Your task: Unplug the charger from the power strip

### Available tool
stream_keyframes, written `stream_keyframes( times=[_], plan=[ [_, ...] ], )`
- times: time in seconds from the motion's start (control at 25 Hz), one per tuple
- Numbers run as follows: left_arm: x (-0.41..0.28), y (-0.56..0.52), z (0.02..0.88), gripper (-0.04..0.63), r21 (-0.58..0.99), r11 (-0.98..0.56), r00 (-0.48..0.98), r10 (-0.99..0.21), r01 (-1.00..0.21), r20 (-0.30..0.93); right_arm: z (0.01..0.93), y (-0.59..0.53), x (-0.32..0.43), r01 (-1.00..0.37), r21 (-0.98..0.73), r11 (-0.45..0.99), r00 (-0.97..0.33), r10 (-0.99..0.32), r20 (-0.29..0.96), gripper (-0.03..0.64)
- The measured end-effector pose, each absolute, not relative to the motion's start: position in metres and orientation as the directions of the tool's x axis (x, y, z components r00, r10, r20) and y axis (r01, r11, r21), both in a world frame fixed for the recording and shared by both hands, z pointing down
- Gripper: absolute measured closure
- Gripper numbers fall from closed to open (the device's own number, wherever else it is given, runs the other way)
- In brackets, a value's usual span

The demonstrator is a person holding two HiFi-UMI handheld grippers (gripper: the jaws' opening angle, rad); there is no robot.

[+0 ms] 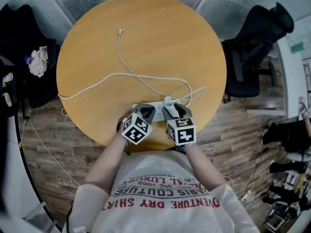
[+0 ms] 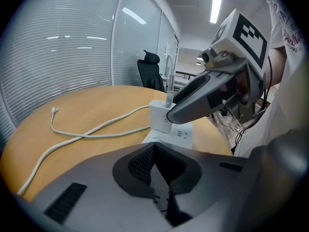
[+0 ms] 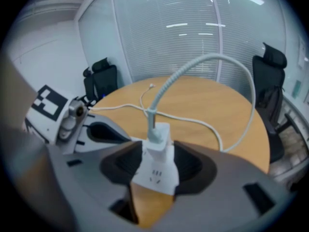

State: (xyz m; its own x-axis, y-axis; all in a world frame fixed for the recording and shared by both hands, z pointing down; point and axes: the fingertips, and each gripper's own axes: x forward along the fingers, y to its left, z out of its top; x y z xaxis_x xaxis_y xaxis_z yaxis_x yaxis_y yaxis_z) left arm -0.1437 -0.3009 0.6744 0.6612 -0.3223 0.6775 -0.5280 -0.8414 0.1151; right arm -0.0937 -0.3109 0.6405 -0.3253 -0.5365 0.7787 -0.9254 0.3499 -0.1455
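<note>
A white power strip (image 1: 151,104) lies near the front edge of the round wooden table (image 1: 146,28). A white charger (image 1: 168,101) stands plugged into it, and its white cable (image 1: 130,74) loops across the table. My right gripper (image 1: 174,112) is open, its jaws on either side of the charger (image 3: 157,138) and the strip (image 3: 157,178). My left gripper (image 1: 145,111) sits at the strip's left end, jaws shut with nothing seen between them. In the left gripper view the charger (image 2: 160,115) stands just past my left gripper (image 2: 155,150), under a right finger (image 2: 203,100).
A black office chair (image 1: 252,47) stands right of the table; another dark chair with cloth on it (image 1: 29,62) stands to the left. A white cord (image 1: 46,149) hangs off the table's left edge onto the wooden floor. My body is close against the table's front edge.
</note>
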Motion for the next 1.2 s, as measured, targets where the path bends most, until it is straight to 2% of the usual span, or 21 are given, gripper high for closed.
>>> stream_keyframes(
  times=[0.16,0.4,0.76,1.2],
  plan=[
    [-0.142,-0.3,0.683,0.563,0.113,-0.843,0.625,-0.292,-0.525,0.724,0.656,-0.32,-0.095,-0.932,-0.136,0.335,-0.298,-0.498,0.815,0.408],
    [-0.143,-0.3,0.684,0.563,0.123,-0.843,0.622,-0.28,-0.523,0.731,0.674,-0.328,-0.098,-0.95,-0.128,0.285,-0.256,-0.473,0.843,0.411],
    [-0.144,-0.302,0.686,0.563,0.127,-0.84,0.619,-0.277,-0.527,0.735,0.674,-0.325,-0.099,-0.96,-0.07,0.272,-0.19,-0.443,0.876,0.451],
    [-0.144,-0.301,0.686,0.563,0.124,-0.843,0.619,-0.276,-0.524,0.735,0.64,-0.321,-0.096,-0.964,-0.091,0.249,-0.209,-0.504,0.838,0.459]
  ],
)
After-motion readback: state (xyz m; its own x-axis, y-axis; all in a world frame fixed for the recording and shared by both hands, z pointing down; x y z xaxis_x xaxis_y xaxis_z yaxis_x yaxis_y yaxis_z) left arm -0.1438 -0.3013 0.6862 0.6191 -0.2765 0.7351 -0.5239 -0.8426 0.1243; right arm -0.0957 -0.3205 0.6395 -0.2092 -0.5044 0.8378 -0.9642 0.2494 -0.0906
